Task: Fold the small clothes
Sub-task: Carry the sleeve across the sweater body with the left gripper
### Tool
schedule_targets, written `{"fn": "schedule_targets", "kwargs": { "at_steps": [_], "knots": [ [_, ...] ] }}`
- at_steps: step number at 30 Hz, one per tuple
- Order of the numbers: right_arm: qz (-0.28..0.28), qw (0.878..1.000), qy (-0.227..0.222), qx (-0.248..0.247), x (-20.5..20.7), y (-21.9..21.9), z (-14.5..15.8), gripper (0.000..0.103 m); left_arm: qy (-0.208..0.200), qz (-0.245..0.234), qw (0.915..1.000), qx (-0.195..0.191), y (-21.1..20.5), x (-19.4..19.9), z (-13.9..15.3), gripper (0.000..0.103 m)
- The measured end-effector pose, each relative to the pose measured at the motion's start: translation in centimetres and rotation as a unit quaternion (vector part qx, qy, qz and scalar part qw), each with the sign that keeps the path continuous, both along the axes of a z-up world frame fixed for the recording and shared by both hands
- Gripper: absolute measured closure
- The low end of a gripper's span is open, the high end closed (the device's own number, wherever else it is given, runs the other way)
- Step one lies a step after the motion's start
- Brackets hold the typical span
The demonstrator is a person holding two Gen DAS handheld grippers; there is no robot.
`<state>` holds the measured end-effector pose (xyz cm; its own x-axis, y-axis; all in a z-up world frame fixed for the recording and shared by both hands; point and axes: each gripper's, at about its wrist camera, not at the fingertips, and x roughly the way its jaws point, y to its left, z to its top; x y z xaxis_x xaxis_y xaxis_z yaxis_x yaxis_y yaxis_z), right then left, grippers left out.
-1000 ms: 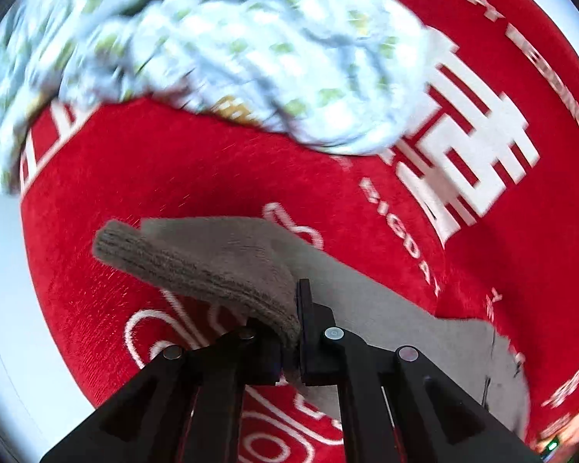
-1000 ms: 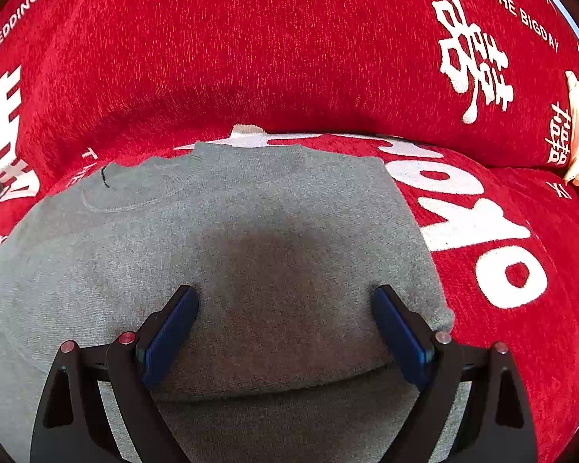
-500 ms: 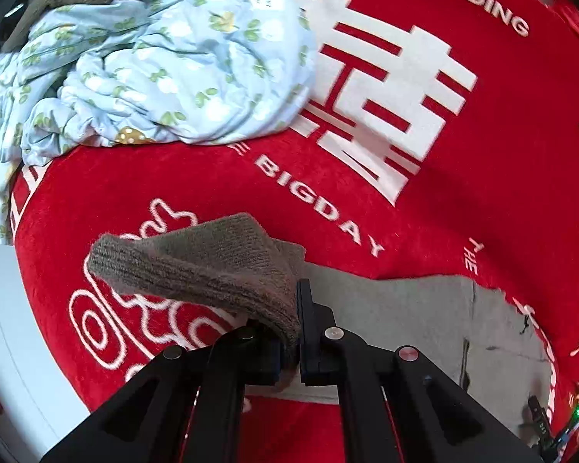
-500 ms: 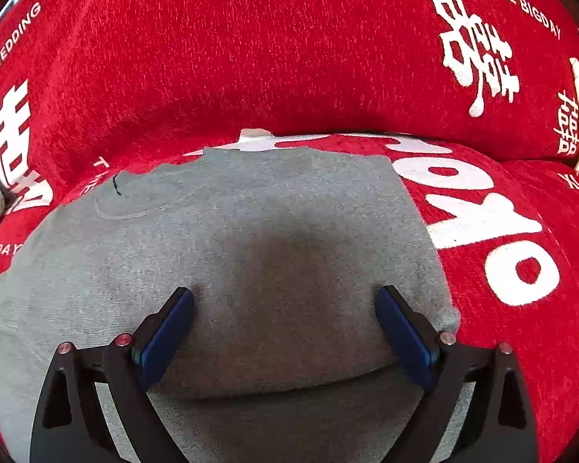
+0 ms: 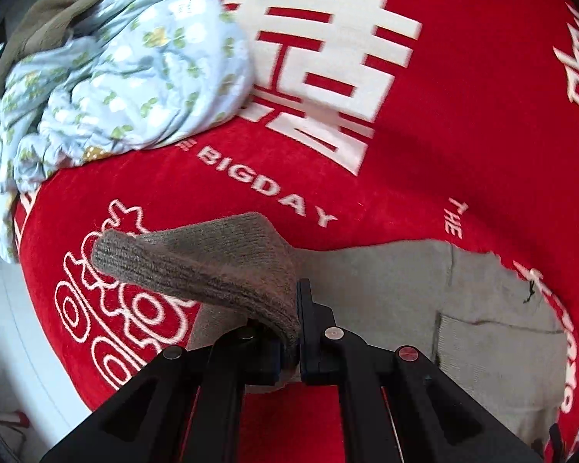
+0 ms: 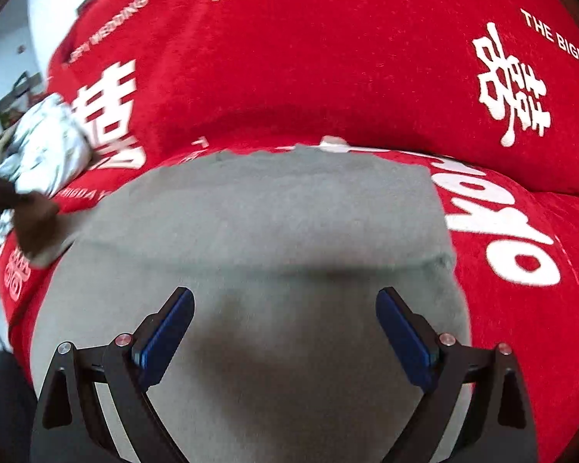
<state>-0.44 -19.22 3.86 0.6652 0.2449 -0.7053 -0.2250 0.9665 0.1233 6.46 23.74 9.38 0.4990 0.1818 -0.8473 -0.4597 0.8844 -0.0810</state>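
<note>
The left hand-held gripper (image 5: pixel 298 332), clenched on the grey sweater's ribbed cuff (image 5: pixel 197 266), is carrying the sleeve inward over the grey sweater (image 6: pixel 251 223) lying flat on the red sofa cover (image 6: pixel 308 69), starting 1 fold; the right hand-held gripper (image 6: pixel 285 332) is hovering released above the sweater, having just lifted slightly.

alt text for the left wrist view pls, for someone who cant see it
The left gripper is shut on the ribbed brown knit cuff of a grey sweater lying flat on a red sofa cover printed with white lettering. A crumpled pale blue floral garment lies at upper left.
</note>
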Motion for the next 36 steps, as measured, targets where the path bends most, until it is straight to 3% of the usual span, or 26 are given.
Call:
{"fn": "schedule_targets", "kwargs": {
  "at_steps": [4,8,20,36],
  "knots": [
    [0.023,0.999,0.025,0.001,-0.8,0.9,-1.9,0.007,0.000,-0.014,0.9999,0.009,-3.1,0.5,0.3,0.097],
    [0.040,0.999,-0.008,-0.014,-2.2,1.4,-1.1,0.006,-0.002,-0.032,0.9994,0.009,-6.3,0.7,0.7,0.096],
    [0.046,0.998,-0.044,-0.019,-4.0,1.0,0.7,0.006,-0.018,-0.122,0.9916,0.040,-16.7,0.4,2.8,0.097],
    [0.026,0.999,-0.045,-0.003,-4.4,-1.3,1.3,0.006,-0.015,-0.211,0.9768,0.034,-27.5,2.3,2.6,0.097]
  ]
}}
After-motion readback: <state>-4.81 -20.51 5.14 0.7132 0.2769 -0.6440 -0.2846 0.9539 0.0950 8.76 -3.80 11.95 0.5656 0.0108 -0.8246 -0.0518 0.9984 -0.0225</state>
